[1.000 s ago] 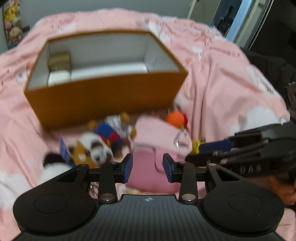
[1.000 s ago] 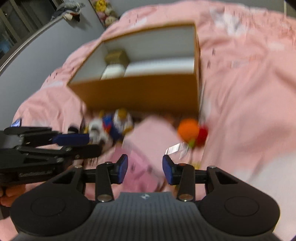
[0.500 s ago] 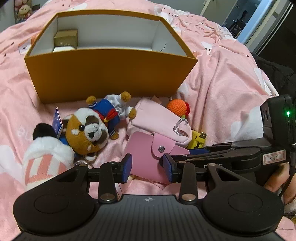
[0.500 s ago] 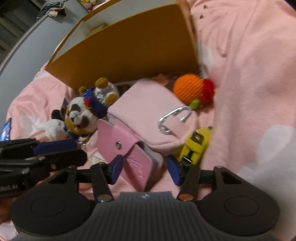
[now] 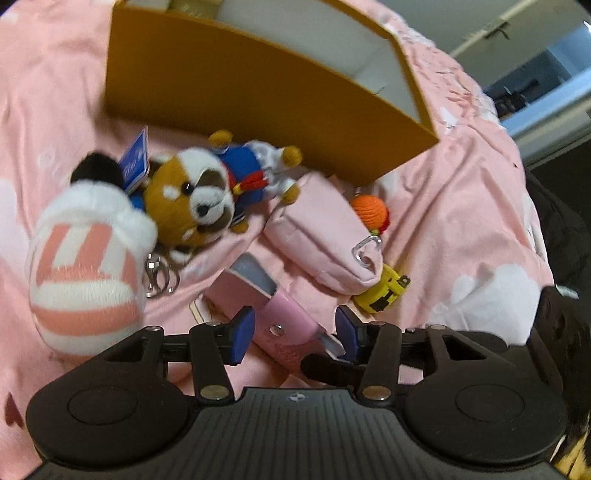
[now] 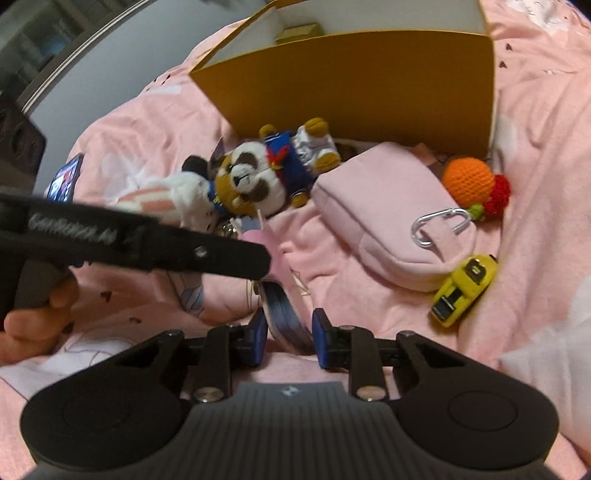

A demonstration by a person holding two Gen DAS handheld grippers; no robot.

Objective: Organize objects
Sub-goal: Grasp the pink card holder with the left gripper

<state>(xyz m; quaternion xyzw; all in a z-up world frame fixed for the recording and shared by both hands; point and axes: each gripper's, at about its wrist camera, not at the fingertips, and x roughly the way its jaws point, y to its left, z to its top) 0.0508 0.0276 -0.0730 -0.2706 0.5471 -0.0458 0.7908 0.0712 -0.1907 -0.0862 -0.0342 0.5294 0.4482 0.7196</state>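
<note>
Held the left hand-held gripper (image 5: pixel 294 332) low over a pink bed cover (image 5: pixel 461 206), jaws just opened wide, with a pink wallet (image 5: pixel 258 295) lying between the pads and neither pad clearly touching it. Brought the right hand-held gripper (image 6: pixel 289 334) in from the lower right of the left wrist view, jaws just narrowed around the wallet's open edge at bottom centre of the right wrist view; could not tell whether the pads pressed on it. Showed a bare hand (image 6: pixel 37 314) on the left gripper's handle at the left edge of that view. Left the other items strewn in the middle of both frames: a red-panda plush (image 5: pixel 192 199) in a blue outfit, touching a pink-and-white striped plush (image 5: pixel 85 266) to its left; a pale pink pouch (image 5: pixel 317 236) with a metal carabiner (image 5: pixel 365 251) just above and right of the wallet; an orange crocheted ball (image 5: pixel 369 210) near the pouch's upper right; a yellow toy car (image 5: pixel 384 291) just below the carabiner. Set an open orange box (image 5: pixel 258 81) across the top of the frame behind the toys, with a small gold box (image 6: pixel 299 31) inside.
</note>
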